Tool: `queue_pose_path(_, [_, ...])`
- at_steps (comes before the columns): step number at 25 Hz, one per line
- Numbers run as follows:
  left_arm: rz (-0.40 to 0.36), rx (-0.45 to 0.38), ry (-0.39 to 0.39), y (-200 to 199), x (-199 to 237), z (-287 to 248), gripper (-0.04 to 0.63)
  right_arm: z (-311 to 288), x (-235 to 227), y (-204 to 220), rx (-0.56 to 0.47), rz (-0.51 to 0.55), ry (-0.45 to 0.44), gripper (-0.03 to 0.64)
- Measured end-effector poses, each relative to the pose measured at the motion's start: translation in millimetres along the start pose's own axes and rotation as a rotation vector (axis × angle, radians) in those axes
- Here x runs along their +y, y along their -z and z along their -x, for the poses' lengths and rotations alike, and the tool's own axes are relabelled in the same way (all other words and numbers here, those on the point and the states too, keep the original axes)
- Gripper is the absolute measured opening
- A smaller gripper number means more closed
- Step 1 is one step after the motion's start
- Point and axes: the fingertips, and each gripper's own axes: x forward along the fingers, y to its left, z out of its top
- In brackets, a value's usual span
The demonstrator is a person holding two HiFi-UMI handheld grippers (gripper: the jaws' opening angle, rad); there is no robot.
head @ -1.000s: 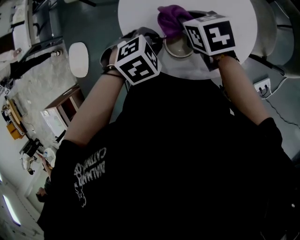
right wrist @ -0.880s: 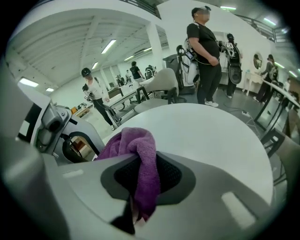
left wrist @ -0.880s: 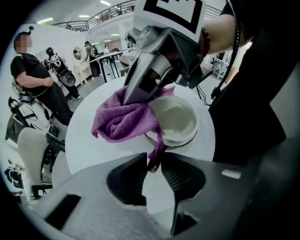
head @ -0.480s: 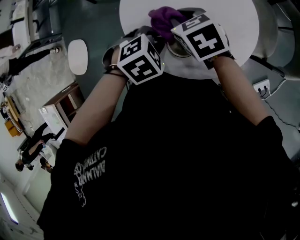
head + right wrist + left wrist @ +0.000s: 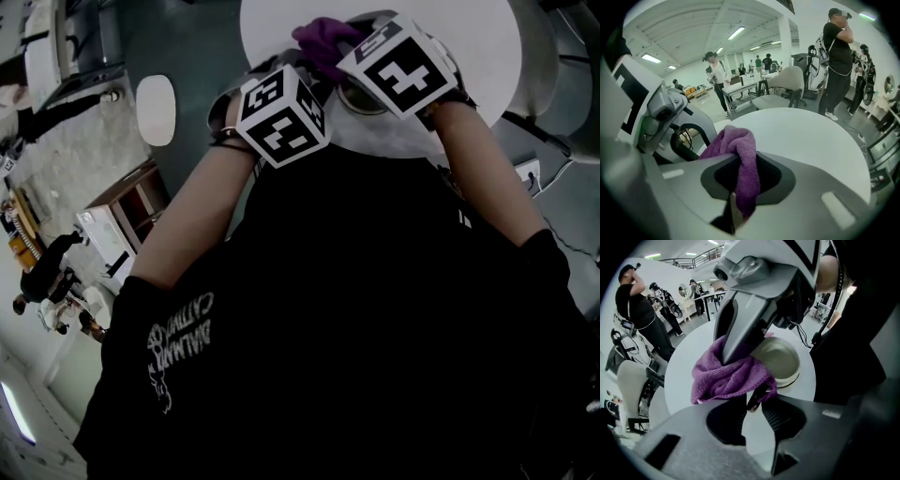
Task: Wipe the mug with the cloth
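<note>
**Head and gripper views.** My black shirt [image 5: 328, 328] fills the lower head view and hides the near rim of the round white table [image 5: 478, 47]. Other people stand around the table, one of them in black [image 5: 839, 56], and a pale chair [image 5: 785, 84] sits at its far side.

My right gripper [image 5: 745, 174] hangs over the table. Its grey body crosses the left gripper view in front of the mug [image 5: 783, 362] and the cloth [image 5: 726, 376]. Its marker cube [image 5: 403, 66] covers most of the mug in the head view. Its fingers are clamped on the purple cloth, which is bunched against the mug's rim.

My left gripper [image 5: 757, 401] has its fingers drawn nearly together on a dark loop at the mug's side, apparently the handle. The mug, cream inside, stands mouth up on the table between the two grippers.
</note>
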Motion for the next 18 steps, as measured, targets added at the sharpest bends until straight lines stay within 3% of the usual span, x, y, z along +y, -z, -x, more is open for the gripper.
queue_pose_path(9, [0.011, 0.004, 0.002, 0, 0, 0, 0.103, -5, 7, -1, -0.006, 0.038, -0.095, 0.066])
queue_pose_path(18, [0.033, -0.003, 0.018, 1, 5, 0, 0.104, -20, 4, 1, 0.070, -0.075, -0.266, 0.067])
